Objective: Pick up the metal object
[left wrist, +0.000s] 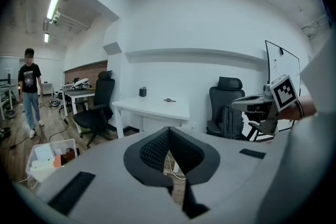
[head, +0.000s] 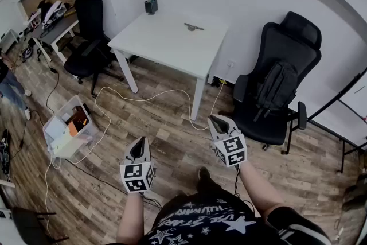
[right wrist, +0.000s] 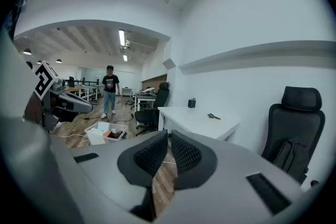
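Left claw (head: 138,150) and right claw (head: 218,123), both clenched empty, only square codes on their cubes (head: 137,176), hang short of a white cable (head: 143,98), beyond which the metal object (head: 194,26) lies near the far edge of the white table (head: 155,43), a black chair (head: 281,86) off its right edge

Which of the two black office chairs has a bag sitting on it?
The chair right of the white table, against the wall: a dark backpack leans on its seat. The other chair, left of the table, carries none.

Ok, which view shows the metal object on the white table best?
The head view: it looks down on the metal object, whole against the white table. Both gripper views show it side-on as a small dark sliver.
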{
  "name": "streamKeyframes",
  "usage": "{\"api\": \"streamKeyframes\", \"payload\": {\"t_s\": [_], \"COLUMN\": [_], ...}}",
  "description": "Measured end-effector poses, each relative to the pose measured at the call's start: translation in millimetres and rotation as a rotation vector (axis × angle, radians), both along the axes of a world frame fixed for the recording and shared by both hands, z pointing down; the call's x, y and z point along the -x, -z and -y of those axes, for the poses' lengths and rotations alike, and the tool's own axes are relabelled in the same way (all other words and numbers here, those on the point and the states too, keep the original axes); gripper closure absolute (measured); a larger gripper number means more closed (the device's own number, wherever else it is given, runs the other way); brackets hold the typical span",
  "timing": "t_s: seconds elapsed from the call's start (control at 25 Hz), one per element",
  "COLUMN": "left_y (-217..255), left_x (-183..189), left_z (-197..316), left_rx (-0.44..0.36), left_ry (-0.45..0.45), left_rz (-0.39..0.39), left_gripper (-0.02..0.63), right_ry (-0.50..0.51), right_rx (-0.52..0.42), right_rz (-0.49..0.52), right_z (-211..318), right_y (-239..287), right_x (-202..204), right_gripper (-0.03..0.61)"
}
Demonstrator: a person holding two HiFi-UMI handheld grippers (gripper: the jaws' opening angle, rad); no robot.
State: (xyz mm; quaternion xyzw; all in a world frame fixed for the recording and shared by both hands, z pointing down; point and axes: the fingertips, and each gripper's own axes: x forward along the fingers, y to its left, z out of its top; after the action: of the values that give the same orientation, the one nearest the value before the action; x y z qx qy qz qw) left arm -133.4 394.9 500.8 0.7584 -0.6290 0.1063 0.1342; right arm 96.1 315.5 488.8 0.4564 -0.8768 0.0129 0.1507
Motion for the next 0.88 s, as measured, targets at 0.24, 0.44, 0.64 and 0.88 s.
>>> {"api": "streamKeyframes", "payload": {"t_s": [0.24,0.44,0.64,0.88], "left_y": [-6,-8,-15,-20], "left_x": [0,0,10,20], "left_z": [-17,-34,-46,-40], "left_rx": [0.009,0.008,0.021,0.031], "left_ry": [-0.01,-0.031,-0.017,0.001], "left_rz": [0.005,0.016,-0.001,0.001], "left_gripper": [0.595,0.595,0.595,0.595], "right_ry": [-0.006,-0.019,-0.033,-0.055], "right_rx": [0.004,0.028,0.047,0.052], "right_rz": [0.008,0.002,0.023,0.041], "right_z": [-16,-35,-47,-35], "right_y": [-3,-14,-28,-32], "right_x": [2,1,4,3], "right_gripper": [0.522,0.522,0.522,0.522]}}
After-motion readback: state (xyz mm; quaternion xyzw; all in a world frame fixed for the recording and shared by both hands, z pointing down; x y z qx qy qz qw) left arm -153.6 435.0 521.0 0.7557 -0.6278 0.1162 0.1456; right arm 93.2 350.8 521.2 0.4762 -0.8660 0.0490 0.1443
